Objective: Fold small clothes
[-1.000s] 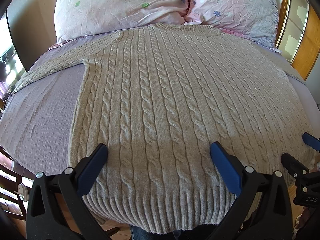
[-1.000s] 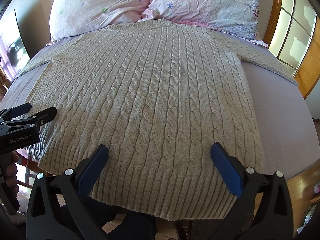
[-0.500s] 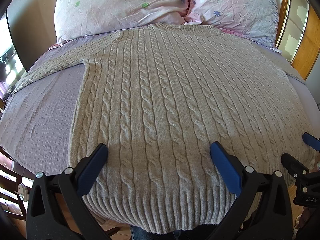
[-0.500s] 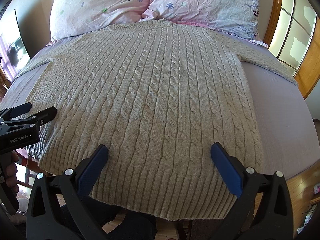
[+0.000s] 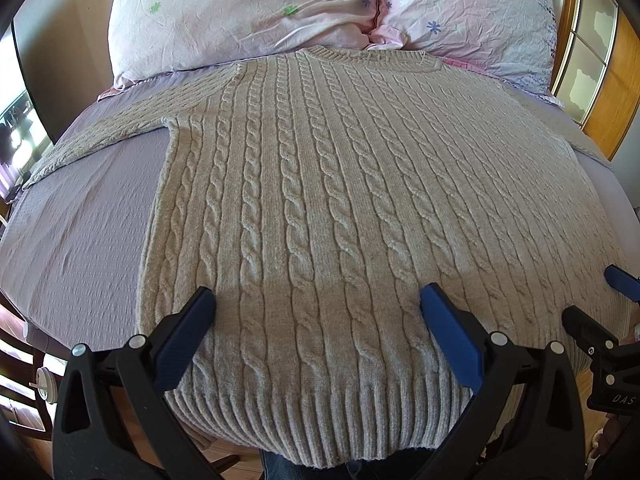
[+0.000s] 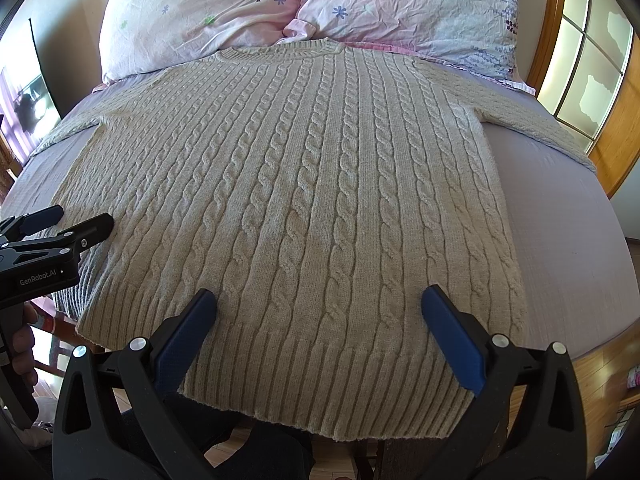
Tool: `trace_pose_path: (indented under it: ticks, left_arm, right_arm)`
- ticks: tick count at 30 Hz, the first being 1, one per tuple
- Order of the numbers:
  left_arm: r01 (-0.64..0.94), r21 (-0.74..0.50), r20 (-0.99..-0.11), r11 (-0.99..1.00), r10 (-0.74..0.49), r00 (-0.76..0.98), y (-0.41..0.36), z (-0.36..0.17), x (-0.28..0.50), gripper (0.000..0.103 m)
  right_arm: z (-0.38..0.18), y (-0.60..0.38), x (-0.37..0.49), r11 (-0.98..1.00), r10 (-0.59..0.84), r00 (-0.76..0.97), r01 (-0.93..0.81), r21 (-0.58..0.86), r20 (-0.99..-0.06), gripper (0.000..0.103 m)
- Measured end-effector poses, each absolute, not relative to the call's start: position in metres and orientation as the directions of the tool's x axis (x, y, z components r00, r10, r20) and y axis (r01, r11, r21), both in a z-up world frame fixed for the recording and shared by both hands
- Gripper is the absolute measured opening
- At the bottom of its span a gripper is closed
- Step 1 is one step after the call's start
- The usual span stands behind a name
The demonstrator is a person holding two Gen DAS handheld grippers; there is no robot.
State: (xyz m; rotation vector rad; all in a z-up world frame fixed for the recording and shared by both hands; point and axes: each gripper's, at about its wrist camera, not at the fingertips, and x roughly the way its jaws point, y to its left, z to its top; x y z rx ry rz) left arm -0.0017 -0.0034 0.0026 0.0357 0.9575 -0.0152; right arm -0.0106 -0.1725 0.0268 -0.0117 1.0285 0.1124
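A beige cable-knit sweater lies flat and face up on the lavender bed sheet, collar toward the pillows, both sleeves spread out sideways, hem hanging over the near bed edge. It also fills the right wrist view. My left gripper is open and empty, hovering above the hem's left part. My right gripper is open and empty above the hem's right part. Each gripper shows in the other's view: the right one at the right edge, the left one at the left edge.
Two pink flowered pillows lie at the head of the bed. A wooden-framed window stands at the right. Wooden floor and chair parts lie beyond the near bed edge.
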Motion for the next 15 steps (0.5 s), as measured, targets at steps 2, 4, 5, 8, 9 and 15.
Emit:
trace_pose_path:
  ticks: [2, 4, 5, 8, 9, 15]
  left_arm:
    - [0.029, 0.024, -0.818, 0.999, 0.003, 0.576, -0.0033, 0.0025, -0.0017, 0.101]
    - [0.029, 0.024, -0.818, 0.999, 0.003, 0.576, -0.0032, 0.0025, -0.0017, 0.101]
    - [0.029, 0.024, -0.818, 0.999, 0.003, 0.576, -0.0033, 0.0025, -0.0017, 0.101]
    - [0.029, 0.024, -0.817, 0.999, 0.003, 0.576, -0.0032, 0.0025, -0.0018, 0.101]
    - [0.029, 0.024, -0.818, 0.999, 0.003, 0.576, -0.0031, 0.0025, -0.0017, 0.101]
    - [0.031, 0.023, -0.818, 0.999, 0.001, 0.576, -0.0038, 0.0014, -0.0007, 0.101]
  right_arm:
    - [0.0269, -0.1725, -0.0107, 0.994, 0.088, 0.511, -0.099, 0.043, -0.855, 0.102]
    - [0.0269, -0.1726, -0.0108, 0.994, 0.089, 0.511, -0.1, 0.043, -0.855, 0.102]
    - [0.0268, -0.1726, -0.0109, 0.994, 0.089, 0.511, -0.1, 0.043, -0.855, 0.102]
    - [0.0268, -0.1726, -0.011, 0.994, 0.089, 0.512, -0.1, 0.043, -0.855, 0.102]
    - [0.0268, -0.1725, -0.011, 0.994, 0.089, 0.512, -0.1, 0.043, -0.855, 0.102]
    - [0.0266, -0.172, -0.0108, 0.994, 0.089, 0.511, -0.101, 0.043, -0.855, 0.102]
